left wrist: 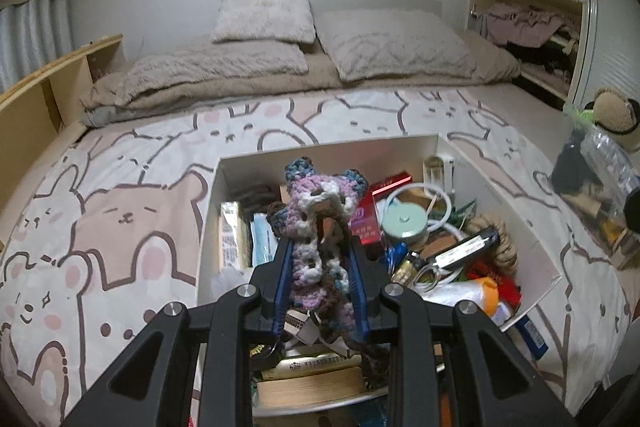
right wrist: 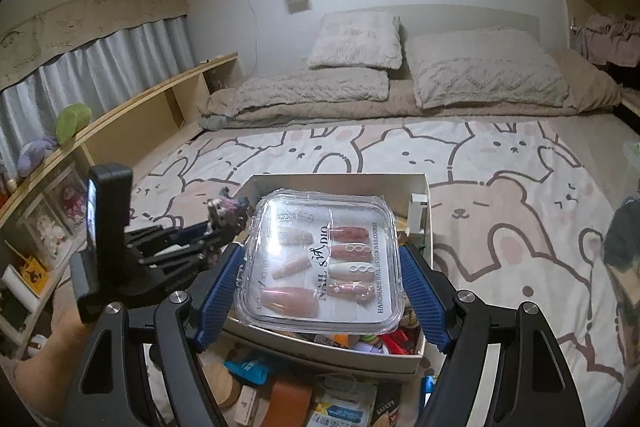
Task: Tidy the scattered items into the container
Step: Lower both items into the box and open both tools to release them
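My left gripper [left wrist: 320, 247] is shut on a crocheted purple, white and blue piece [left wrist: 316, 223], held above the white cardboard box [left wrist: 532, 227], which is full of small items. In the right wrist view the same left gripper [right wrist: 218, 227] and its crochet piece [right wrist: 226, 209] hang at the box's left side. My right gripper [right wrist: 322, 259] is shut on a clear plastic case of press-on nails [right wrist: 320, 259], gripped by its two side edges and held flat over the box [right wrist: 340, 179]. The case hides most of the box's contents.
The box sits on a bed with a bear-print cover [left wrist: 120, 211]. Loose items lie in front of the box: a book [left wrist: 312, 383], a blue packet [right wrist: 252, 371], a brown leather piece [right wrist: 292, 399]. A wooden shelf [right wrist: 160, 107] runs along the left; pillows [left wrist: 400, 47] lie behind.
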`<state>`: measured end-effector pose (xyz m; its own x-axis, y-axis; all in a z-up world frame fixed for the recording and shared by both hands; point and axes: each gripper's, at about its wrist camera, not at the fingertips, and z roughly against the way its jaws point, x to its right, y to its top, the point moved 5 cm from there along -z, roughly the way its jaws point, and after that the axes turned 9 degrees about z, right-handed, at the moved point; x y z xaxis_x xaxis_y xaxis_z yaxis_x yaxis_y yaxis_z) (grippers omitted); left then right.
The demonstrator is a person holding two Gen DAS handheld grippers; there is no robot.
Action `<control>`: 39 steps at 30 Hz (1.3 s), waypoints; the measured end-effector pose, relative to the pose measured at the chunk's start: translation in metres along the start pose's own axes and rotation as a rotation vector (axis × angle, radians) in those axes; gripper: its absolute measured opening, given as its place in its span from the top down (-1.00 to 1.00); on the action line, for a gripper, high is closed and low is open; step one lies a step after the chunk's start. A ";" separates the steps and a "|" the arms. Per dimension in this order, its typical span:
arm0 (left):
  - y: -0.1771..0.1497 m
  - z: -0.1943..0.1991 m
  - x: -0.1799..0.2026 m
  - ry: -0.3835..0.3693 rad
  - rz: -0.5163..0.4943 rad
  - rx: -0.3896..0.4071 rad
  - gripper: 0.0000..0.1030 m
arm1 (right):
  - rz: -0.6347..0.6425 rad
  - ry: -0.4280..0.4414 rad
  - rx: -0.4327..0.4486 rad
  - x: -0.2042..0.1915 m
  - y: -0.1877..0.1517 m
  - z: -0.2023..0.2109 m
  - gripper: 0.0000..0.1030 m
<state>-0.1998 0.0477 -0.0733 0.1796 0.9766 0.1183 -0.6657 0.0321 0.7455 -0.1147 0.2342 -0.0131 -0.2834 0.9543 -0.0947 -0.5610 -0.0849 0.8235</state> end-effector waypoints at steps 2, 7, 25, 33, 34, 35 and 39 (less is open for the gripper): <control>-0.003 -0.007 -0.002 -0.006 0.015 -0.021 0.49 | -0.004 0.002 -0.010 0.002 0.002 -0.006 -0.52; -0.011 -0.016 -0.007 -0.026 0.041 -0.066 0.49 | -0.007 -0.014 -0.054 0.012 0.013 -0.028 -0.52; -0.024 -0.016 -0.021 -0.067 0.093 -0.057 -0.45 | -0.062 -0.070 -0.265 0.040 0.021 -0.132 -0.52; -0.026 -0.005 -0.021 -0.123 0.093 -0.019 -0.46 | -0.048 -0.097 -0.348 0.039 0.014 -0.172 -0.52; -0.027 -0.005 -0.021 -0.131 0.094 -0.018 -0.46 | -0.046 -0.102 -0.356 0.039 0.014 -0.175 -0.52; -0.027 -0.004 -0.021 -0.139 0.094 -0.017 -0.46 | -0.044 -0.110 -0.366 0.039 0.013 -0.179 -0.52; -0.029 -0.004 -0.022 -0.155 0.095 -0.017 -0.46 | -0.020 -0.160 -0.400 0.047 0.011 -0.188 -0.52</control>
<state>-0.1877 0.0263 -0.0999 0.2240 0.9310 0.2883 -0.6968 -0.0538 0.7153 -0.2803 0.2244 -0.1135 -0.1623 0.9867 0.0054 -0.8316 -0.1397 0.5375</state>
